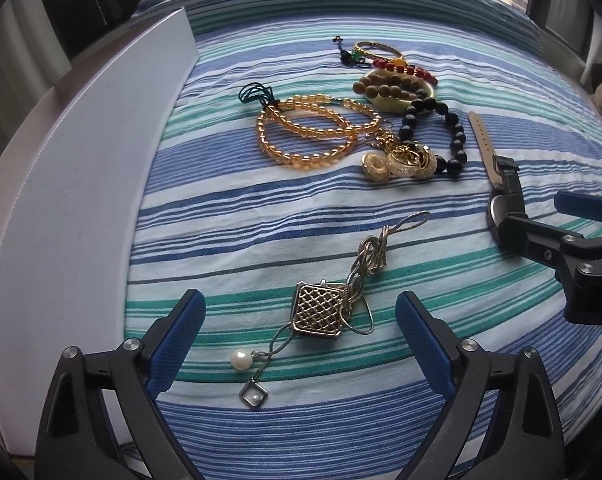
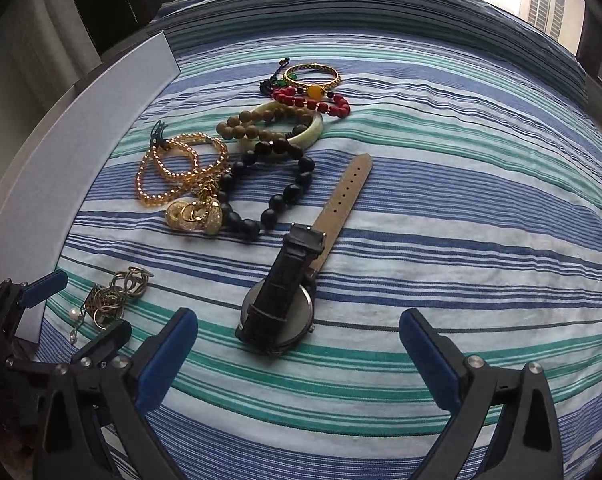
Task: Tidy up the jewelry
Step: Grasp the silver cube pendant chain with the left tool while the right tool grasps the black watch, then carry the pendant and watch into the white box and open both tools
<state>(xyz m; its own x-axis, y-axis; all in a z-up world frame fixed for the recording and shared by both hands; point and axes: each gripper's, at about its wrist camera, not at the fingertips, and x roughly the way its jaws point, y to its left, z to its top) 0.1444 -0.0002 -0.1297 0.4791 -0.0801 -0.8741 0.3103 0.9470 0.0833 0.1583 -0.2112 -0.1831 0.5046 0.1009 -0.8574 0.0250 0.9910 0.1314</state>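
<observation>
Striped bedsheet (image 1: 261, 208) everywhere; left gripper (image 1: 301, 320) spread wide around the pendant (image 1: 319, 312), right gripper (image 2: 299, 340) gaping around the watch (image 2: 279, 312).

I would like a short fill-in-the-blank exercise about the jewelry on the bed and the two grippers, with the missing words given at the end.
1. The left gripper is ____, its fingers on either side of the silver necklace.
2. The watch lies directly in front of the ____ gripper.
3. The amber bead bracelet has a dark ____ cord tied to it.
4. The jewelry lies on a ____ bedsheet.

Missing words: open; right; green; striped
</observation>
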